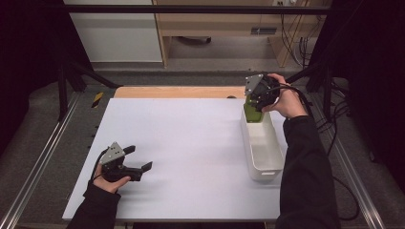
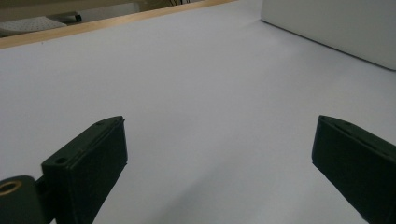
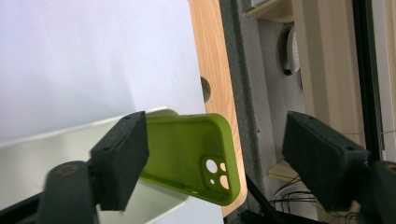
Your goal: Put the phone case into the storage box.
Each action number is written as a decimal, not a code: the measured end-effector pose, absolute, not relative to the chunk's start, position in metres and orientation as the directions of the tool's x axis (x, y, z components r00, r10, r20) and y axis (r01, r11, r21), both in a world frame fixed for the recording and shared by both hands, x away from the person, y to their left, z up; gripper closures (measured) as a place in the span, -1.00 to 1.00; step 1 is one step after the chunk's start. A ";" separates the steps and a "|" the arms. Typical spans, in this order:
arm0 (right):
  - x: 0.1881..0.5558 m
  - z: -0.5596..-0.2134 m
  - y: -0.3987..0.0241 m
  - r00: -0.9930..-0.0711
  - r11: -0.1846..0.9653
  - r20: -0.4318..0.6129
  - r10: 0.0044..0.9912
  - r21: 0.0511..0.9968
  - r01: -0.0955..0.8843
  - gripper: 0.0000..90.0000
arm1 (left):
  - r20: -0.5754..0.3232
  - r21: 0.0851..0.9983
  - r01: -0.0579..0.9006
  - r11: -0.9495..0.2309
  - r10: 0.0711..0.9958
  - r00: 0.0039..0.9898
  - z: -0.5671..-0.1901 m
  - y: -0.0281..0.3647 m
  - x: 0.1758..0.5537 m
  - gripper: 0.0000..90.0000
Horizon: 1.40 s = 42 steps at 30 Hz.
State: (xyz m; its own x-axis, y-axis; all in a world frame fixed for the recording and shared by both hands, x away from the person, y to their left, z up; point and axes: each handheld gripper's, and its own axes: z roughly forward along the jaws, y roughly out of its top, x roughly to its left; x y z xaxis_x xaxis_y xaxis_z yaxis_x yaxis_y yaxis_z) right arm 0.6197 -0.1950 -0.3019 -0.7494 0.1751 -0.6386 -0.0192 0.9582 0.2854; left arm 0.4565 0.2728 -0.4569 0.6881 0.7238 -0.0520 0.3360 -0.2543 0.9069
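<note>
A lime-green phone case (image 1: pixel 251 113) (image 3: pixel 187 154) stands tilted at the far end of a white bin (image 1: pixel 275 151) (image 3: pixel 56 154), leaning over its rim, camera cut-out at the lower right in the right gripper view. My right gripper (image 1: pixel 253 102) (image 3: pixel 217 140) hovers over it, open, jaws wide apart on either side; the right jaw is well clear of the case. My left gripper (image 1: pixel 141 157) (image 2: pixel 219 154) rests low over the white table (image 1: pixel 191 143) at the near left, open, with nothing between its jaws.
The bin's side wall (image 2: pixel 336 23) shows far off in the left gripper view. A wooden strip (image 1: pixel 176 91) edges the table's far side, with a small round hole (image 3: pixel 206 88) in it. Metal rails run along both sides; cables hang at the right.
</note>
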 end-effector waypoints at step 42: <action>0.477 -0.346 -0.230 -0.692 0.299 -0.098 0.715 0.938 0.176 -0.98 | -0.035 0.918 0.307 -0.251 0.721 0.692 -0.452 0.273 0.453 -0.95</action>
